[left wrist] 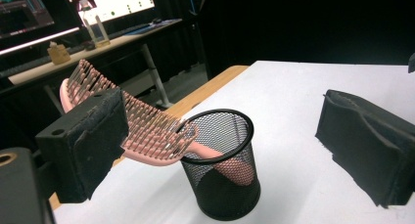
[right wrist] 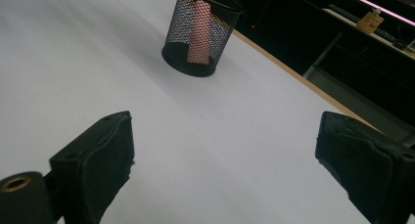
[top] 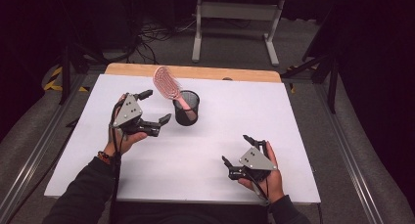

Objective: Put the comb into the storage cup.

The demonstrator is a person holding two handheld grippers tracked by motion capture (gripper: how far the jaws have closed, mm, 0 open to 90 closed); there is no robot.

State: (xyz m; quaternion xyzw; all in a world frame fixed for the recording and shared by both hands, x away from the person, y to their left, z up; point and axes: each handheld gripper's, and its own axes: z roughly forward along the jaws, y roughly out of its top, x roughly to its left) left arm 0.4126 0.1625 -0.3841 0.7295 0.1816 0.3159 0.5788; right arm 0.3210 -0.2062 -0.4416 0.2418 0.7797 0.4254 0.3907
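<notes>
Here the pink brush (top: 166, 82) stands handle-down in the black mesh cup (top: 186, 108) on the white table (top: 244, 116), its head leaning out over the rim. The left gripper (top: 154, 107) is wide open just beside the cup, holding nothing. The right gripper (top: 237, 149) is wide open too, well apart.

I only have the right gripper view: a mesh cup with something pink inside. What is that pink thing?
Observer: A pink hairbrush, handle down in the black mesh cup, its bristled head leaning out over the rim.
Operator: Is the left gripper holding it?
Observer: No. The left gripper is open beside the cup, fingers either side of the brush head and apart from it.
Operator: Which way does the head lean?
Observer: In the high view, toward the far-left side of the white table.
</notes>
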